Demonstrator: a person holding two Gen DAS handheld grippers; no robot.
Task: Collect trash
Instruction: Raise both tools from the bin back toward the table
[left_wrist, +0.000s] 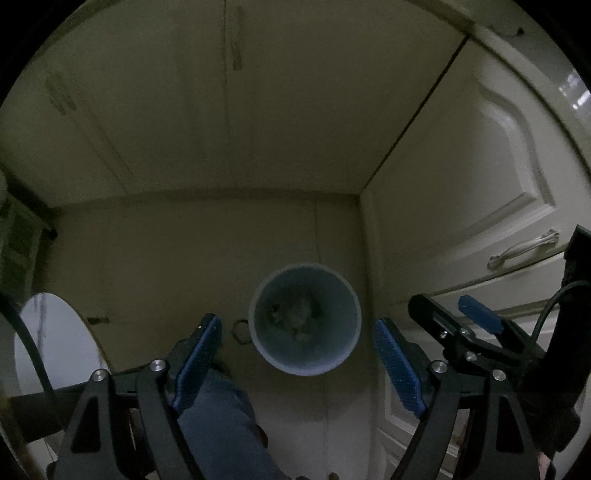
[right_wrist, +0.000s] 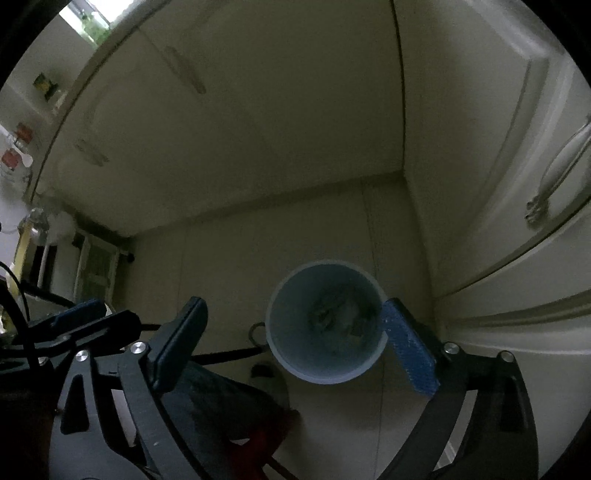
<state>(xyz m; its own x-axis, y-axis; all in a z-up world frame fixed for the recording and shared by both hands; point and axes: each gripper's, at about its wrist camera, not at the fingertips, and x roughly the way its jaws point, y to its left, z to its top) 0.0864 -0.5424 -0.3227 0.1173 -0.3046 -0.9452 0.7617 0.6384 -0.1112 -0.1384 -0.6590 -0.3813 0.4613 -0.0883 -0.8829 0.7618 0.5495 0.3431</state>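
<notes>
A round pale blue bin (left_wrist: 345, 332) (right_wrist: 291, 332) stands on the floor in a corner between cream cabinets. Crumpled grey trash (left_wrist: 295, 314) (right_wrist: 340, 317) lies at its bottom. My left gripper (left_wrist: 297, 325) hangs above the bin, pointing steeply down. Its blue pads (left_wrist: 197, 362) are wide apart with nothing between them. My right gripper (right_wrist: 293, 304) is also over the bin and open, with its right pad (right_wrist: 408, 347) overlapping the rim in the picture. Each gripper shows in the other's view: the right one (left_wrist: 447, 306) at the right, the left one (right_wrist: 107, 314) at the left.
A cabinet door with a curved handle (left_wrist: 524, 247) (right_wrist: 557, 177) closes off the right side, and more cabinet doors stand behind the bin. A white oval object (left_wrist: 55, 343) lies at the left. A person's blue-trousered leg (left_wrist: 218, 417) is below the left gripper. A small ring (left_wrist: 240, 330) lies beside the bin.
</notes>
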